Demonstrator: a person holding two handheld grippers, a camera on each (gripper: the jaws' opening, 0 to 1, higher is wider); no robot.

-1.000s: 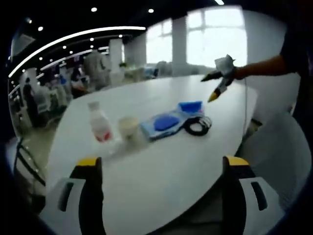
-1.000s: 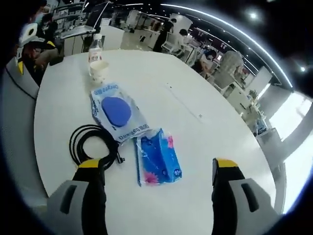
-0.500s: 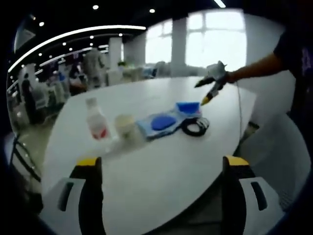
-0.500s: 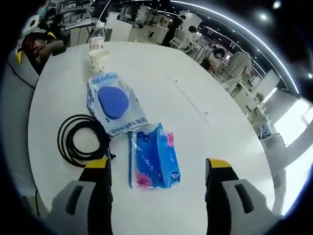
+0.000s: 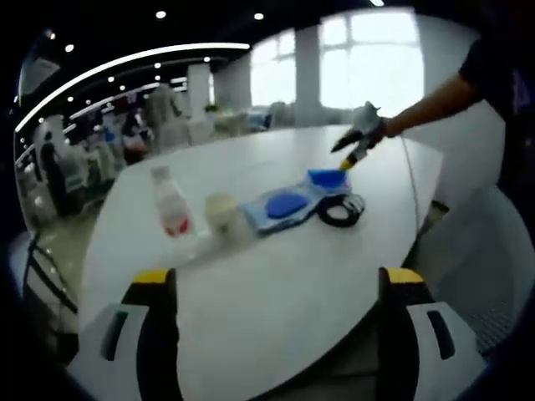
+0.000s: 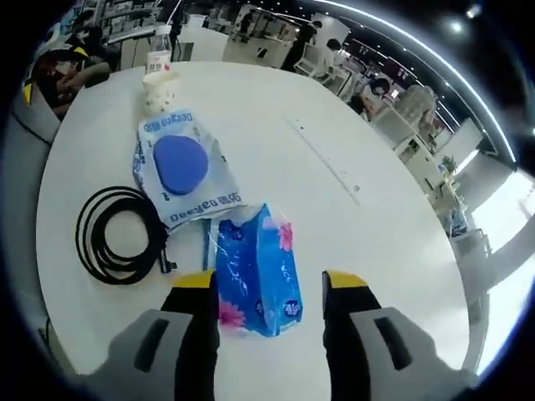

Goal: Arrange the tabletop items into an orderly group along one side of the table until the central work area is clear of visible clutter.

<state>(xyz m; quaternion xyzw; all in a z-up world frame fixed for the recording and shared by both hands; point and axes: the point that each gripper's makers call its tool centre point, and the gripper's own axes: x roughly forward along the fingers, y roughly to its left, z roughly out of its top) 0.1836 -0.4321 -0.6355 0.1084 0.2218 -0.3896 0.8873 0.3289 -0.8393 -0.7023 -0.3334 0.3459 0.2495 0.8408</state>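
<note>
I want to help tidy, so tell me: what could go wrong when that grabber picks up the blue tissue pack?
1. The right hand-held gripper straddles the soft blue plastic tissue pack; squeezing might crumple it or let it slip.
2. The pack looks to touch the flat blue-and-white packet, so lifting may drag that along.
3. The coiled black cable lies near the table edge; a nudge might push it off.

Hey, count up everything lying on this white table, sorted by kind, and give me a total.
Clear plastic bottle with red label: 1
White paper cup: 1
Blue-and-white flat packet: 1
Blue tissue pack: 1
Black coiled cable: 1
Total: 5
</note>
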